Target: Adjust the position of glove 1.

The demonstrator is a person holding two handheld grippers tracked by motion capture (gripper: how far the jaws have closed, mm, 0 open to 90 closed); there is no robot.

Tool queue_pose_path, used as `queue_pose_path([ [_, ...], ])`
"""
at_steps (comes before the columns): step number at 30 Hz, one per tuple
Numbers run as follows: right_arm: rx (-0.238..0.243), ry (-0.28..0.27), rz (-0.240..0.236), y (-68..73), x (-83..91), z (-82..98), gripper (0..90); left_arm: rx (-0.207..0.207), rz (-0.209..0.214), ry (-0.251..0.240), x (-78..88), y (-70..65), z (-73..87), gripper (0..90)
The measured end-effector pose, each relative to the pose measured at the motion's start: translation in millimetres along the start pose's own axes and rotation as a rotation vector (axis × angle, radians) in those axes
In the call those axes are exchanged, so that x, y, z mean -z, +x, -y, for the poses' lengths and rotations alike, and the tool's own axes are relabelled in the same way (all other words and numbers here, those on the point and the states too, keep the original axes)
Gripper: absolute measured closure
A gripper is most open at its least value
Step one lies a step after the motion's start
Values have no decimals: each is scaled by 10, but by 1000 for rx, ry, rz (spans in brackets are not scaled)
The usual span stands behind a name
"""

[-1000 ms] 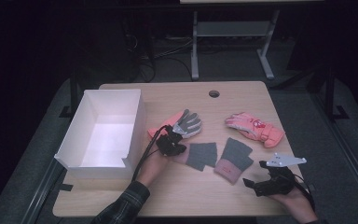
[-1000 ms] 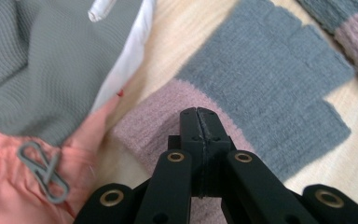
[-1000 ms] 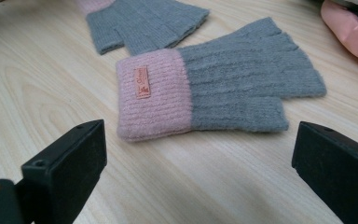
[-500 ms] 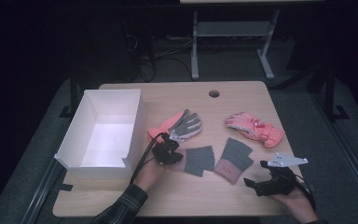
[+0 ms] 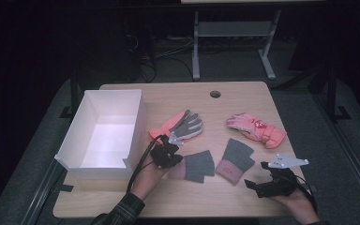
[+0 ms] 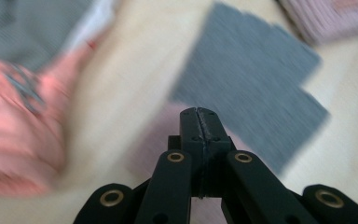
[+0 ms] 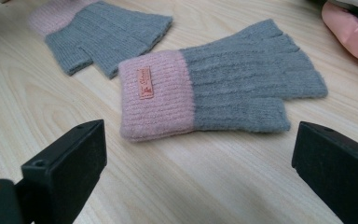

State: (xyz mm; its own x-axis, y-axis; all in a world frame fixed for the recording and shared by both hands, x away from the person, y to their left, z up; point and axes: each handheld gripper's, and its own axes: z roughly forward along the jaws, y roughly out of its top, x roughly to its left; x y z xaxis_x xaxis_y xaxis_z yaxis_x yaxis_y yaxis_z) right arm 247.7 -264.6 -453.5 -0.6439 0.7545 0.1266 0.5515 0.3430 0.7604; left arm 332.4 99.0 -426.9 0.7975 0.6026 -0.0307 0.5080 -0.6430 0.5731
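Two grey knitted fingerless gloves with pink cuffs lie side by side near the front of the table, one [image 5: 199, 165] at the left and one [image 5: 235, 157] at the right. My left gripper [image 5: 168, 154] hovers shut over the left glove's pink cuff, between it and a coral and grey work glove [image 5: 180, 125]. In the left gripper view the jaws are pressed together with nothing between them, above that grey glove [image 6: 251, 88]. My right gripper [image 5: 255, 185] rests open near the front right edge. Its jaws frame the labelled glove [image 7: 242, 88], well short of it.
A white open box [image 5: 98, 161] stands at the table's left side, close to my left hand. A pink padded glove [image 5: 255, 130] lies at the right, behind the knitted pair. A round cable hole [image 5: 215, 94] sits near the table's far edge.
My left gripper has drawn back a little from the coral and grey glove toward the near side, still shut. The right gripper and all the gloves have stayed where they were.
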Motion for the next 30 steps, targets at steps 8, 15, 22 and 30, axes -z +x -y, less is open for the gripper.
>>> queue_pose_path([
  [8,0,2,-2,-7,-5,-1,29,32,-28,35,-242,188,-105,899],
  [15,3,-6,-3,-6,6,0,28,54,-4,52,-191,189,-14,898],
  [22,-1,-7,1,-10,12,1,29,64,24,62,-122,102,95,898],
  [30,0,-6,0,-5,12,2,29,50,72,66,-10,-68,276,896],
])
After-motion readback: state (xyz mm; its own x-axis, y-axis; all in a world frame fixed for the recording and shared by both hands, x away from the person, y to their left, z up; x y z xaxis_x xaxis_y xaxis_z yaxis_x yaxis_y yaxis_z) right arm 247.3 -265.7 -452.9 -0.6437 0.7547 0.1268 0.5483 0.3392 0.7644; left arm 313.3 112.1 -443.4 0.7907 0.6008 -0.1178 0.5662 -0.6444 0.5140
